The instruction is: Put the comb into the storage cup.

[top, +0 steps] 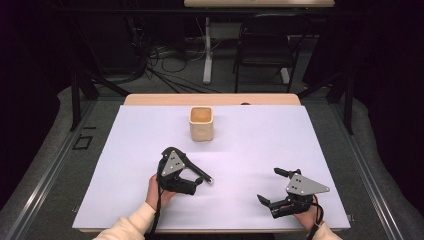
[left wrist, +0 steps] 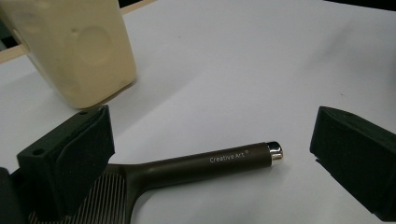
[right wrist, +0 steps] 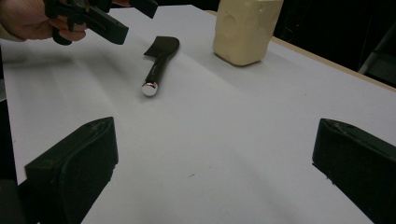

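High view: the left gripper (top: 192, 179) hangs over the near-left part of the white-covered desk (top: 260, 145), hiding most of 1 dark brown brush with a ribbed head and a silver-capped handle (top: 205, 176); just the handle end pokes out toward the right. Its jaws stand apart, grasping nothing. 1 cream square-sided cup (top: 201, 123) stands near the far edge, well apart. The right gripper (top: 272, 186) sits near the near-right corner, jaws spread wide and empty.

Left gripper view: the brush (left wrist: 205, 163) lies flat between the 2 jaws, its head cut off by the bottom edge; the cup (left wrist: 79, 46) is cropped at top.

Right gripper view: brush (right wrist: 158, 65) and cup (right wrist: 245, 28) lie far ahead.
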Tool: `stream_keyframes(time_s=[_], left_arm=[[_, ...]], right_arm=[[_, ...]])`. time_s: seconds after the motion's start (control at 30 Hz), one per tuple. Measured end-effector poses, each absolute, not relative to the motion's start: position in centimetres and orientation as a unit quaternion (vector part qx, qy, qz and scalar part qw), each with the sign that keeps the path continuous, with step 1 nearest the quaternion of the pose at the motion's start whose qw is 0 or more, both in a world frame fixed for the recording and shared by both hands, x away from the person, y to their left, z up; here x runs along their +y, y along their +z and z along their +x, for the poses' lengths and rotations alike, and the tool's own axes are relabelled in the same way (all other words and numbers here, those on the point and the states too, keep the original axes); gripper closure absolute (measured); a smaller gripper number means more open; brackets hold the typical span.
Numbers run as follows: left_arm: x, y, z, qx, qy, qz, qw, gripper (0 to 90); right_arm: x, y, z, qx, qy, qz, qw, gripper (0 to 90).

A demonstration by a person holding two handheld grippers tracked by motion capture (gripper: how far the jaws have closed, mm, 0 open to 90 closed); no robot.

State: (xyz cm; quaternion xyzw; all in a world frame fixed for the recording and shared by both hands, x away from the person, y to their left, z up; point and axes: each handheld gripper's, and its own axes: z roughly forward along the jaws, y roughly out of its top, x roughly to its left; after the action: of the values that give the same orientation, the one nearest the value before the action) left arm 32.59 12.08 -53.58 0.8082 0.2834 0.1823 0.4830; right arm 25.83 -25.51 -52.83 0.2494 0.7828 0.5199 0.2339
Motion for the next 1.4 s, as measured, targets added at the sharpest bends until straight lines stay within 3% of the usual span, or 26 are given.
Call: stream_keyframes(time_s=[0.5, 0.63, 0.8, 1.03, 1.1, 1.23, 1.4], left_arm=[[10.4, -53.7, 33.4, 0.281, 0.176, 0.813, 0.478, 0.5], [9.9, -53.9, 33.6, 0.282, 0.173, 0.817, 0.472, 4.4], [9.4, -54.1, 33.7, 0.277, 0.164, 0.822, 0.469, 20.7], [9.0, -54.8, 34.3, 0.275, 0.125, 0.831, 0.467, 65.6], [8.9, -55.1, 34.5, 0.275, 0.116, 0.833, 0.466, 72.6], [8.5, -55.4, 34.7, 0.276, 0.101, 0.839, 0.458, 79.2], [8.0, -55.7, 34.7, 0.267, 0.093, 0.850, 0.445, 81.3]], right_arm=[[-25.5, -52.9, 25.9, 0.784, 0.519, 0.249, 0.233, 0.0], [-25.5, -52.9, 25.9, 0.784, 0.519, 0.249, 0.233, 0.0], [-25.5, -52.9, 25.9, 0.784, 0.519, 0.249, 0.232, 0.0], [-25.5, -52.9, 25.9, 0.784, 0.519, 0.249, 0.232, 0.0], [-25.5, -52.9, 25.9, 0.784, 0.519, 0.249, 0.232, 0.0], [-25.5, -52.9, 25.9, 0.784, 0.519, 0.249, 0.231, 0.0], [-25.5, -52.9, 25.9, 0.784, 0.519, 0.250, 0.231, 0.0]])
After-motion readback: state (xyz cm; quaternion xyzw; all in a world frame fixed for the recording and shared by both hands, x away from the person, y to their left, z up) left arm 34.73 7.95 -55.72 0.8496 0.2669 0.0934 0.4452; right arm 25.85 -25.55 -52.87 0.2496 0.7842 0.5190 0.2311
